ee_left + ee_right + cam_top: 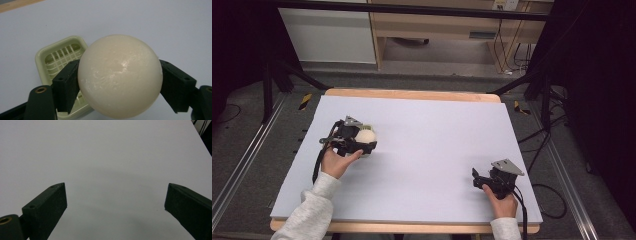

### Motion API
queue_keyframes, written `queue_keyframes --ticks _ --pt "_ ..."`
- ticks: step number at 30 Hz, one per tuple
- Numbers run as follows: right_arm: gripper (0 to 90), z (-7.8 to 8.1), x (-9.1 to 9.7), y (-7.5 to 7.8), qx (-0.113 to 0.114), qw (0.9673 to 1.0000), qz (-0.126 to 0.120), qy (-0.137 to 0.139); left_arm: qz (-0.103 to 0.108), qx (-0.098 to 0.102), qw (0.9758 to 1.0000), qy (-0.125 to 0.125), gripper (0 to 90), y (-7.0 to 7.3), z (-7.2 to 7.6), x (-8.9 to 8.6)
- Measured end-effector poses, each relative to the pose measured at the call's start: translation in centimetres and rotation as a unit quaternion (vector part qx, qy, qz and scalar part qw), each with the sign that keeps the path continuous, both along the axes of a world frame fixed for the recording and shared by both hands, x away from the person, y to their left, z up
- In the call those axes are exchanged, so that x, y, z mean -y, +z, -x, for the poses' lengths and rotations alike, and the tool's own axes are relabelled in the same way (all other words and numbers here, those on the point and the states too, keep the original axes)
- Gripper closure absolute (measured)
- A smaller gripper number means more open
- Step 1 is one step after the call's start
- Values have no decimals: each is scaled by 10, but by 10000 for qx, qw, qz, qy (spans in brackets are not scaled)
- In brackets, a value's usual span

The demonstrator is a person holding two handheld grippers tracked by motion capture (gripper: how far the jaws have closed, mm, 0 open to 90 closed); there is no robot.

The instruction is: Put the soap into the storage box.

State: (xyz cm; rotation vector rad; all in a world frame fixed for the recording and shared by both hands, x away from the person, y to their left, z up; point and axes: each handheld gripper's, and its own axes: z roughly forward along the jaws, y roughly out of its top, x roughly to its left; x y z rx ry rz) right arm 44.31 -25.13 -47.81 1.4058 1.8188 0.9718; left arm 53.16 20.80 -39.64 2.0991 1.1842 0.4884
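Right tongs [477, 179] near the bench's front right corner, jaws spread wide over bare pale bench [112, 157], nothing between them. Farther back on the left side, left tongs [120, 82] clamped on a cream-coloured ball [120, 76], held just above a light green soap dish [57, 56] resting on the bench.

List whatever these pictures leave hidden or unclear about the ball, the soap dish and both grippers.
- Soap dish: its near right part is hidden behind the cream ball in the left gripper view.
- Ball's underside: cut off by the bottom edge there.
- Left gripper: too small in the high view to judge the ball's height above the dish.
- Right gripper: partly covered by the hand.
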Motion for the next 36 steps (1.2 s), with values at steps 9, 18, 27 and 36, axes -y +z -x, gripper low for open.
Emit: queue_keyframes --ticks 9,18,27,36 --pt "45 0 0 0 32 10000 -3 28 -11 -40 9998 177 240 -5 -10 -8" --pt "45 0 -1 0 20 10000 17 34 -19 -101 9993 351 240 -11 -20 -16" --pt "45 -1 -1 -1 2 10000 21 34 32 -169 9988 467 240 -18 -29 -22" --pt "45 -1 -1 -1 -8 10000 19 42 -28 -208 9984 520 240 -26 -37 -23"
